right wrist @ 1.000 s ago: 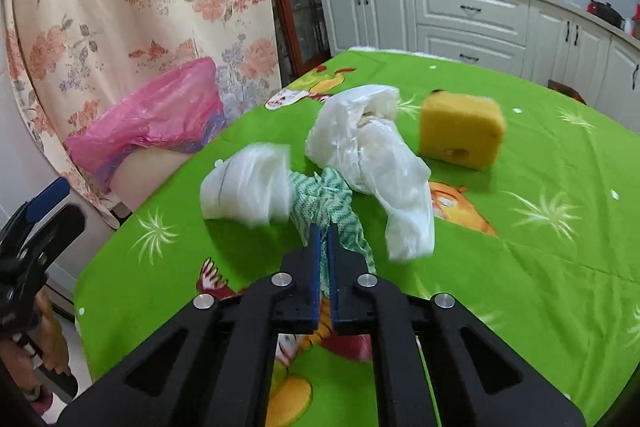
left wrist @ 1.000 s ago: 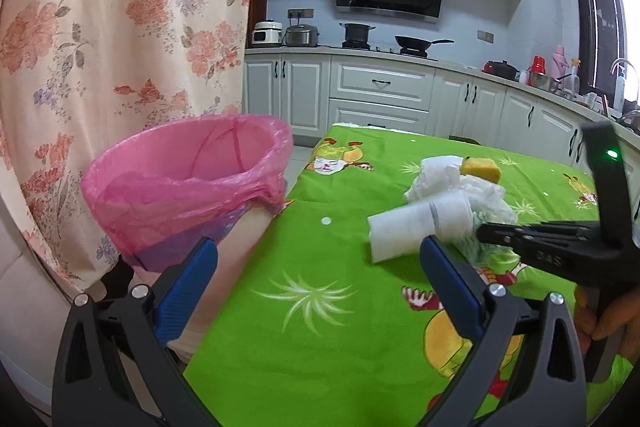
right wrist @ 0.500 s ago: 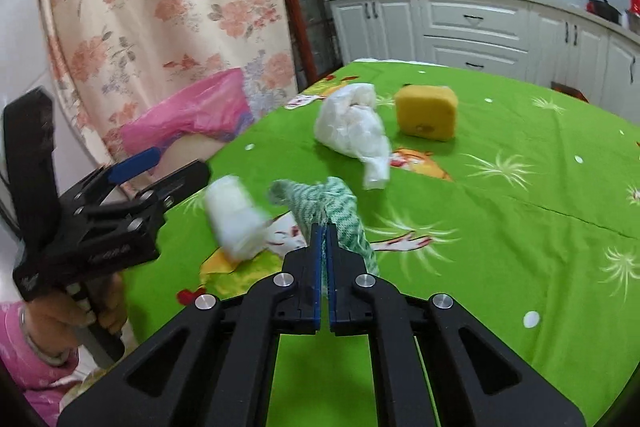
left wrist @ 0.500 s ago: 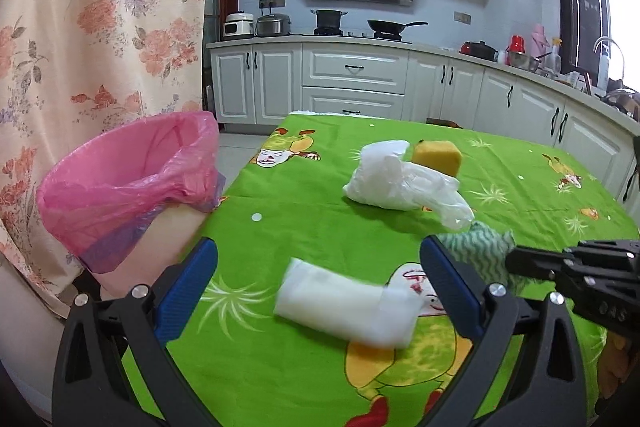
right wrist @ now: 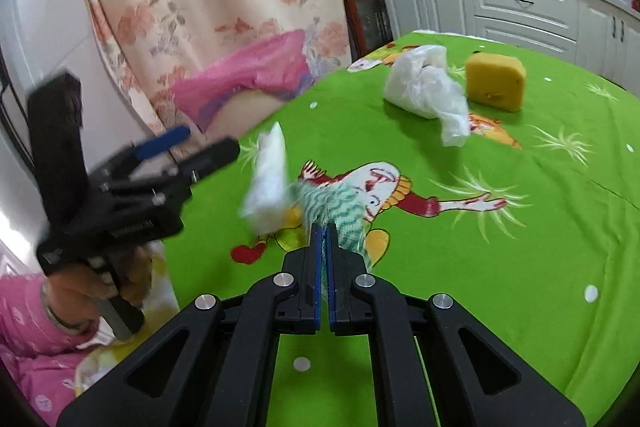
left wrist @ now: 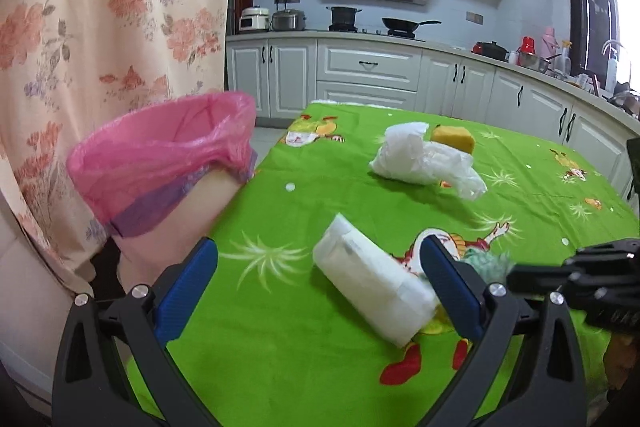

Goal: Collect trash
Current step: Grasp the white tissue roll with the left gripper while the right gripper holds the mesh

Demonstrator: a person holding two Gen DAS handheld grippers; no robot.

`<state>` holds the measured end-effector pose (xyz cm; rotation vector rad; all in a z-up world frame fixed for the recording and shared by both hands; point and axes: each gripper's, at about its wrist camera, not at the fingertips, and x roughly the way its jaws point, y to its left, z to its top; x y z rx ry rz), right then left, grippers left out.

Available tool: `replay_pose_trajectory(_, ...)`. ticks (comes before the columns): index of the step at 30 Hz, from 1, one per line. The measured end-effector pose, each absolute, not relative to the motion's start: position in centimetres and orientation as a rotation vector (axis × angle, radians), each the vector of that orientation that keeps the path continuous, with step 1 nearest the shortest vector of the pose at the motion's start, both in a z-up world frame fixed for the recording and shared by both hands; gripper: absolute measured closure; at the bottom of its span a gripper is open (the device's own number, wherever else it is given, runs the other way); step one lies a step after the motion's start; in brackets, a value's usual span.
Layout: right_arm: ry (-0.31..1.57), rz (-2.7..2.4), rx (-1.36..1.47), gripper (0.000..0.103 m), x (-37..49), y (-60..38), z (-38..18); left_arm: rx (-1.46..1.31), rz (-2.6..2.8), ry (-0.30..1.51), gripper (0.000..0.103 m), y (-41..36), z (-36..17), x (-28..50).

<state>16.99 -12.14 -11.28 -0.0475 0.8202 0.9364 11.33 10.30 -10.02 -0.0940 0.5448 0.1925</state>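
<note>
Left gripper: 2 fingers spread wide – white paper roll lies between them, against the right finger. Right gripper: fingers clenched on green-white cloth, at their tips.

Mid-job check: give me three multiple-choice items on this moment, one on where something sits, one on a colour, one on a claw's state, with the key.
1. Where does the yellow sponge sit?
A. inside the bin
B. on the table, beside the crumpled white plastic bag
C. in the left claw

2. What colour is the liner of the trash bin?
A. black
B. blue
C. pink

3. What state is the right claw in?
A. shut on the green-and-white cloth
B. wide open and empty
C. shut on the sponge

Key:
1 B, the sponge rests on the green tablecloth, right next to the bag.
2 C, pink plastic is folded over the bin's rim.
3 A, the blue pads are pressed together with the cloth bunched out from their tips. The left claw is open, with the white paper roll lying between its fingers.
</note>
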Motion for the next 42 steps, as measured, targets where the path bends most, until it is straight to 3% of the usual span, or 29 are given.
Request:
replay_pose_trajectory(16, 0.756, 0.769, 0.016, 0.099, 18.4, -16.0, -10.4, -0.085, 0.139, 0.620, 0.006, 6.8, -11.7, 14.9)
replay_pose_trajectory(19, 0.749, 0.763, 0.031, 0.099, 18.5, -16.6, -10.4, -0.093, 0.154, 0.640, 0.010, 6.4, -12.0, 15.6)
replay_pose_trajectory(24, 0.738, 0.767, 0.037, 0.099, 18.4, -17.0, -10.2, -0.102, 0.193, 0.682, 0.031, 6.5, -12.7, 16.2)
replay_pose_trajectory(27, 0.734, 0.769, 0.037, 0.099, 18.3, -16.9, -10.1, -0.094, 0.194, 0.733, 0.052, 6.7, -13.3, 16.7)
replay_pose_trajectory(32, 0.729, 0.771, 0.025, 0.099, 17.8, -16.6, -10.0, -0.057, 0.175, 0.708, 0.068, 6.3, -13.6, 15.9)
replay_pose_trajectory(42, 0.704, 0.753, 0.009, 0.099, 17.1, -15.3, -9.9, -0.069, 0.110, 0.598, 0.087, 6.3, -12.0, 12.9)
